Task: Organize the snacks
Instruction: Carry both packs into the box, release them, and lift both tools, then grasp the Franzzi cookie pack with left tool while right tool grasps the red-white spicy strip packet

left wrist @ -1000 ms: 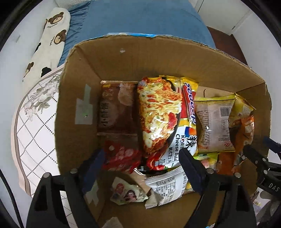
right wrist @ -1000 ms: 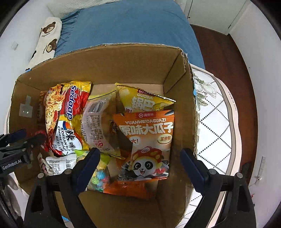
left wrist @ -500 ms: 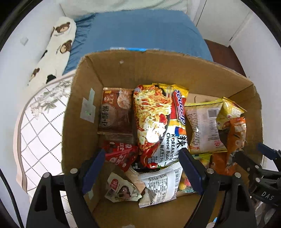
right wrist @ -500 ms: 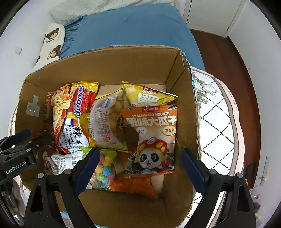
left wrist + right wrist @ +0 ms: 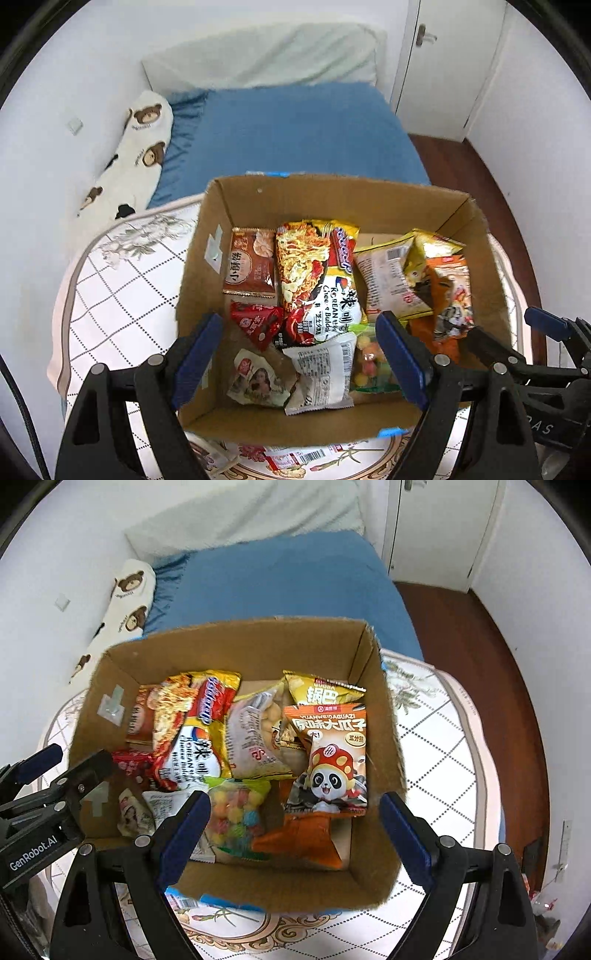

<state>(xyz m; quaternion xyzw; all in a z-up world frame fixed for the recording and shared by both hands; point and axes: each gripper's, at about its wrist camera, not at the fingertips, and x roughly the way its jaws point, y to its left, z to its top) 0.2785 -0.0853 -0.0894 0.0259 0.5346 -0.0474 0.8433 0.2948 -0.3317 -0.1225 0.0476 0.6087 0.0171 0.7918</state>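
the snacks sit in your open cardboard box point(image 5: 334, 192): a glossy noodle packet point(image 5: 317, 273), a brown sachet point(image 5: 251, 264), a crinkled orange seed bag point(image 5: 328, 760) with a panda, and a clear pouch of coloured candy balls point(image 5: 236, 812). the box rests on a quilted checked mat point(image 5: 122, 295). your left gripper point(image 5: 299, 354) and right gripper point(image 5: 295, 834) both hang above it, jaws spread wide and empty.

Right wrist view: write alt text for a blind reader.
An open cardboard box full of snack packets, a panda-printed sunflower seed bag on top, sits on a patterned table. The open right gripper hovers above, empty.
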